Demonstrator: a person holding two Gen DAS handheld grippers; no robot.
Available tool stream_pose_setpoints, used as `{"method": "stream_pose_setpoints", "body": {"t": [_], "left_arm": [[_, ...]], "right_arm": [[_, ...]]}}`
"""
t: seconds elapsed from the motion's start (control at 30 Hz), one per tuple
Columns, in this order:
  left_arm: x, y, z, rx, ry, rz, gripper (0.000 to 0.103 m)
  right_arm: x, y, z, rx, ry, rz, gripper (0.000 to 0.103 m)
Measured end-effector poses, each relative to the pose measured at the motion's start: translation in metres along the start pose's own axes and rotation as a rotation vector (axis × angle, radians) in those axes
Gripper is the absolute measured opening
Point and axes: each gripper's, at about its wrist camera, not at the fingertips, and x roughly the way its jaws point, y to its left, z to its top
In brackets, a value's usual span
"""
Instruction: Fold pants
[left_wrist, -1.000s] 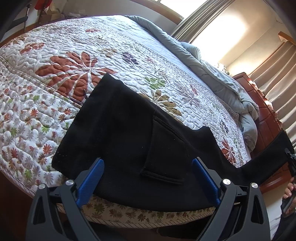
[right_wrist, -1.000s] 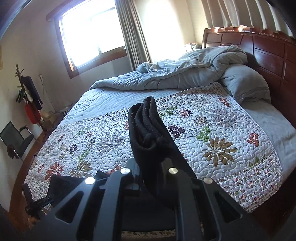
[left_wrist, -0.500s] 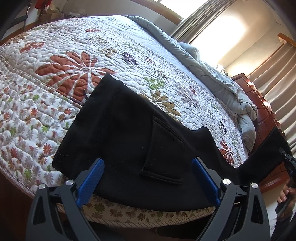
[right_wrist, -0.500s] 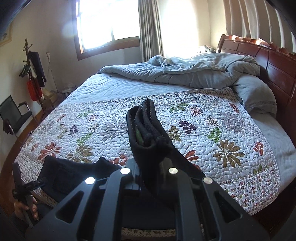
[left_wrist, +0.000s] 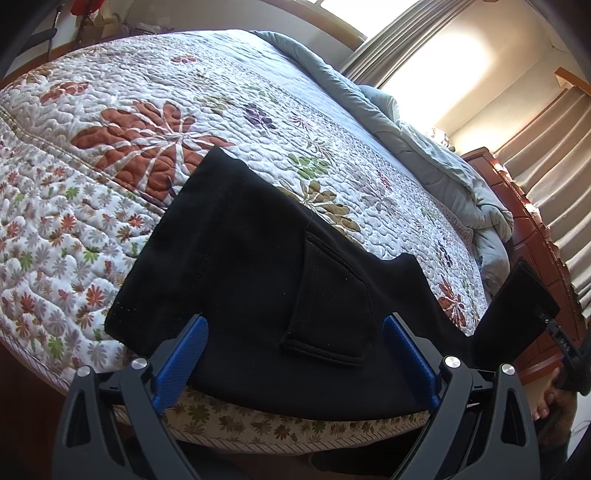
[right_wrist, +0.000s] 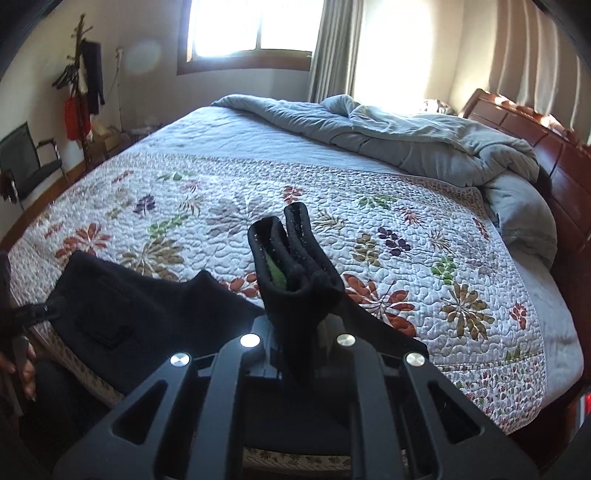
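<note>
Pants (left_wrist: 258, 266): black, pocket up, flat on floral quilt (left_wrist: 110, 155).

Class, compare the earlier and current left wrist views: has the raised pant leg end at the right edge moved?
Yes. The pant leg end held by the right gripper has swung up and inward, now overlapping the wooden headboard nearer the quilt.

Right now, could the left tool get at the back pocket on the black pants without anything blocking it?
Probably yes. The left tool stands open with its blue pads on either side of the back pocket of the black pants, which lie flat on the floral quilt. Nothing lies between them.
</note>
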Motion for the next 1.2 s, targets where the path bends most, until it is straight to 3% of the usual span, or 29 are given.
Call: {"method": "stream_pose_setpoints", "body": {"t": [0.2, 0.6, 1.2], "left_arm": [[0.0, 0.0, 0.0, -0.001, -0.001, -0.002, 0.096], [-0.002, -0.004, -0.003, -0.001, -0.009, 0.003, 0.096], [0.001, -0.012, -0.002, -0.027, -0.033, 0.004, 0.096]], "right_arm": [[0.019, 0.022, -0.012, -0.081, 0.035, -0.015, 0.009], [0.037, 0.036, -0.02, -0.108, 0.072, -0.015, 0.009], [0.07, 0.067, -0.051, -0.3, 0.09, -0.068, 0.009]]}}
